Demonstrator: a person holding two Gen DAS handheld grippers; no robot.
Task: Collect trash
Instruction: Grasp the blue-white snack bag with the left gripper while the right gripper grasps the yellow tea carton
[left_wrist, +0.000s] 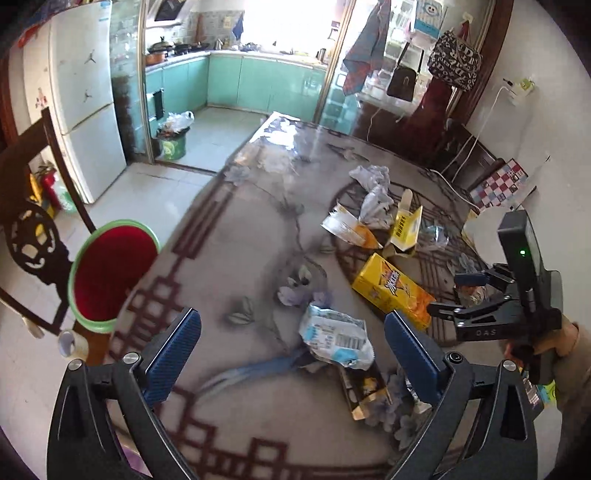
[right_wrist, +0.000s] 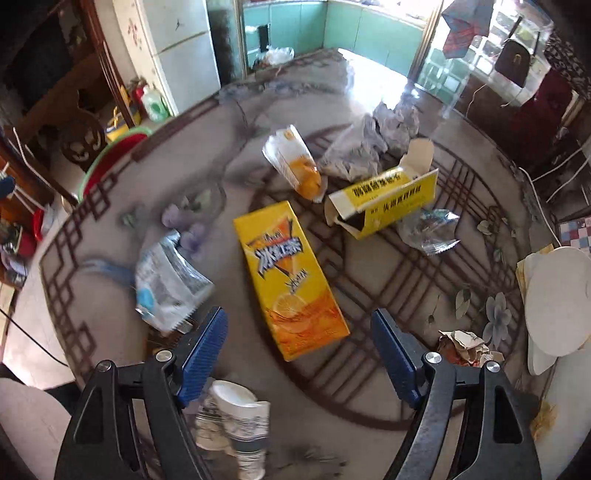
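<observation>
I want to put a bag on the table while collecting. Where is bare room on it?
Free: the near-left tabletop, between the red basin and the blue-white wrapper, and the far end toward the kitchen. Crowded: the right middle, around the yellow carton, open box and crumpled paper.

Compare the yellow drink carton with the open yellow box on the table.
The drink carton is closed and intact; the open yellow box has its end flaps open, showing a dark hollow inside. The carton's face carries bright orange fruit artwork and large lettering; the box is plainer, yellow and white with rows of dark text. The carton lies nearer the right gripper, roughly between its open jaws; the box lies farther off. Both lie flat on the table.
</observation>
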